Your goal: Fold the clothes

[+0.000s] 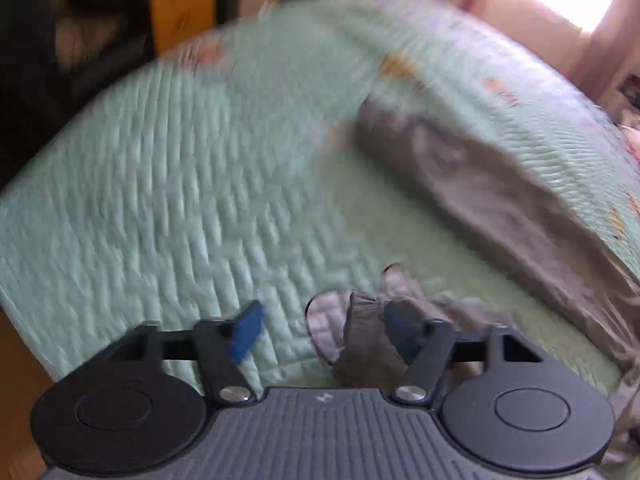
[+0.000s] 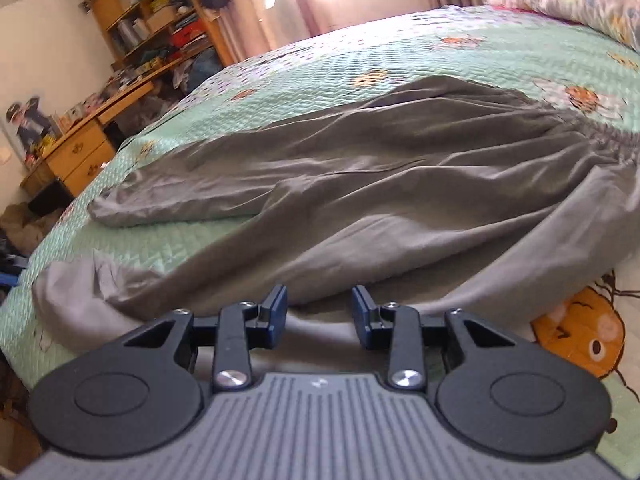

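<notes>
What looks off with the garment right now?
The grey trousers lie rumpled and spread unevenly on the green quilt, one leg trailing toward the bed edge. In the left wrist view, a bunched fold hangs against one pad of the open left gripper, not clamped. That frame is blurred.

Left tool [image 1: 320, 330] and right tool [image 2: 319, 312] both stand parted.

Grey trousers [image 2: 360, 168]; mint-green quilted bedspread [image 2: 320, 72], orange flower motifs.

Motion-blurred quilt [image 1: 180, 168]; trousers [image 1: 500, 200] cropped
</notes>
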